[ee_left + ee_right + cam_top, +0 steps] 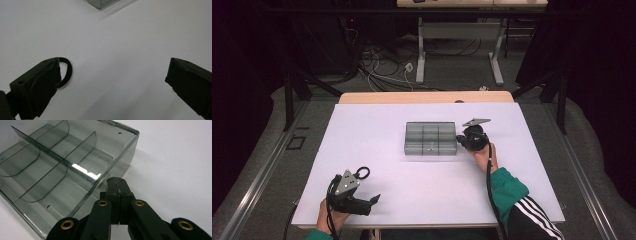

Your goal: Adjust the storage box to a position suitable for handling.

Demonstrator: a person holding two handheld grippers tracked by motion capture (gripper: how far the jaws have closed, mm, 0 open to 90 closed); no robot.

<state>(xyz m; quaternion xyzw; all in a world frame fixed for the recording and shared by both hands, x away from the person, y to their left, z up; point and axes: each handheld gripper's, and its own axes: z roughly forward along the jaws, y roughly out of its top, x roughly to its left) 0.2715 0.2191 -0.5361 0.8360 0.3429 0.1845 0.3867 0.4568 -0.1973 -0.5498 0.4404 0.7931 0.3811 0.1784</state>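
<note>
Though jaws shut, box (pixel 62 170) just beside

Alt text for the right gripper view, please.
The shut right gripper sits at the near wall of a clear grey divided box, its compartments apparently empty, on a white table.

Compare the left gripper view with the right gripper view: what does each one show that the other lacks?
Left gripper view: the left claw with jaws wide apart, and a black ring lying beside one jaw.
Right gripper view: the right claw shut, tips at the wall of the box; three dividers are visible inside it.
Both: the white table and some of the box.
</note>
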